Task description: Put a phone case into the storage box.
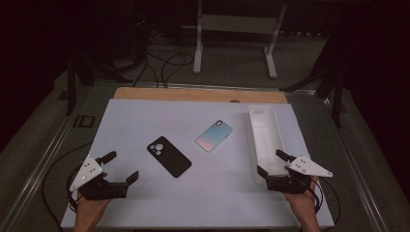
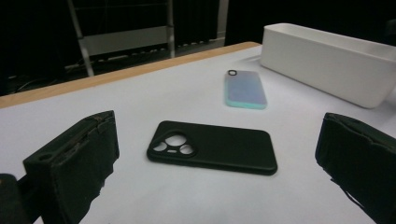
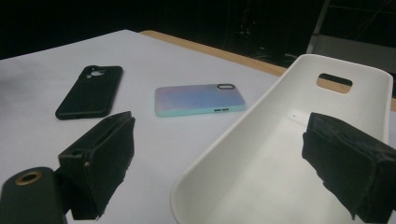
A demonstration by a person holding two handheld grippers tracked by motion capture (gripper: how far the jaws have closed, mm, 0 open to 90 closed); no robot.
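Observation:
A black phone case point(image 1: 169, 156) lies flat on the white mat, camera cutout toward the far left; the left gripper view has it point(image 2: 212, 147) just ahead of the jaws. A pastel blue-pink phone case point(image 1: 214, 136) point(image 2: 244, 89) point(image 3: 198, 99) lies further back, near a long white bin point(image 1: 265, 140) point(image 3: 280, 154). My left gripper point(image 1: 122, 166) rests open at the front left, nothing between its jaws. My right gripper point(image 1: 271, 163) stands open over the near end of the bin, empty.
The white mat point(image 1: 145, 121) covers a wooden table whose far edge point(image 1: 193, 94) shows. Cables and a white metal frame point(image 1: 237, 29) lie on the floor beyond. Dark posts stand at both sides of the table.

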